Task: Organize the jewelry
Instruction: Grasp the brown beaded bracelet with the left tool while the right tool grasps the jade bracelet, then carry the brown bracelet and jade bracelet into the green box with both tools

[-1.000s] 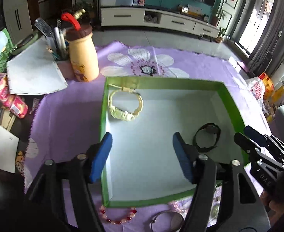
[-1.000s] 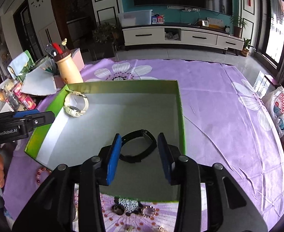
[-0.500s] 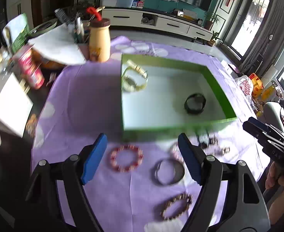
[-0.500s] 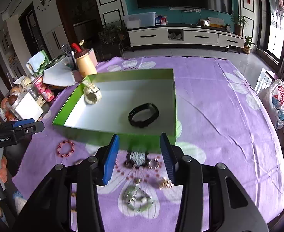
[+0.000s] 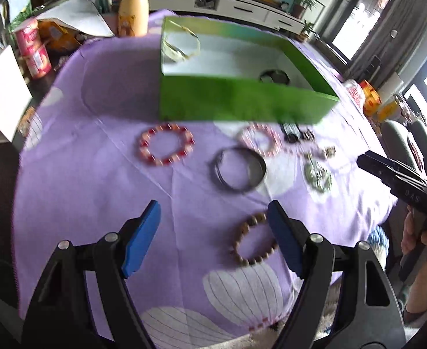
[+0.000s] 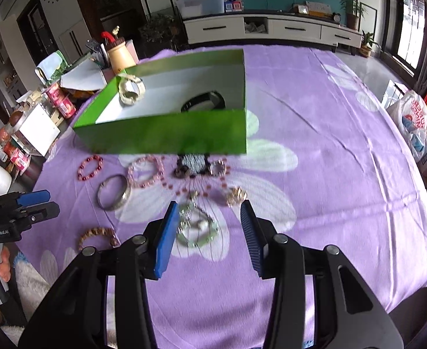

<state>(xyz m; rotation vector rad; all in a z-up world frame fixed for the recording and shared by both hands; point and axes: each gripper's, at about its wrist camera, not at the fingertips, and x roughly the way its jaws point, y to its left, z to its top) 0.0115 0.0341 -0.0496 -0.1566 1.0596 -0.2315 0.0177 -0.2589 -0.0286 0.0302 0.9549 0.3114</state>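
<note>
Between spread left tool (image 5: 213, 218) tips, near right tip: wooden bead bracelet (image 5: 254, 240) on cloth, untouched, nothing pinched.

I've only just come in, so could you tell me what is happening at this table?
A person with a gripper in each hand is sorting jewelry into a green box. Two watches, a cream one and a black one, already lie inside. Both the left gripper and the right gripper are open and empty, over bracelets on the purple cloth.
</note>
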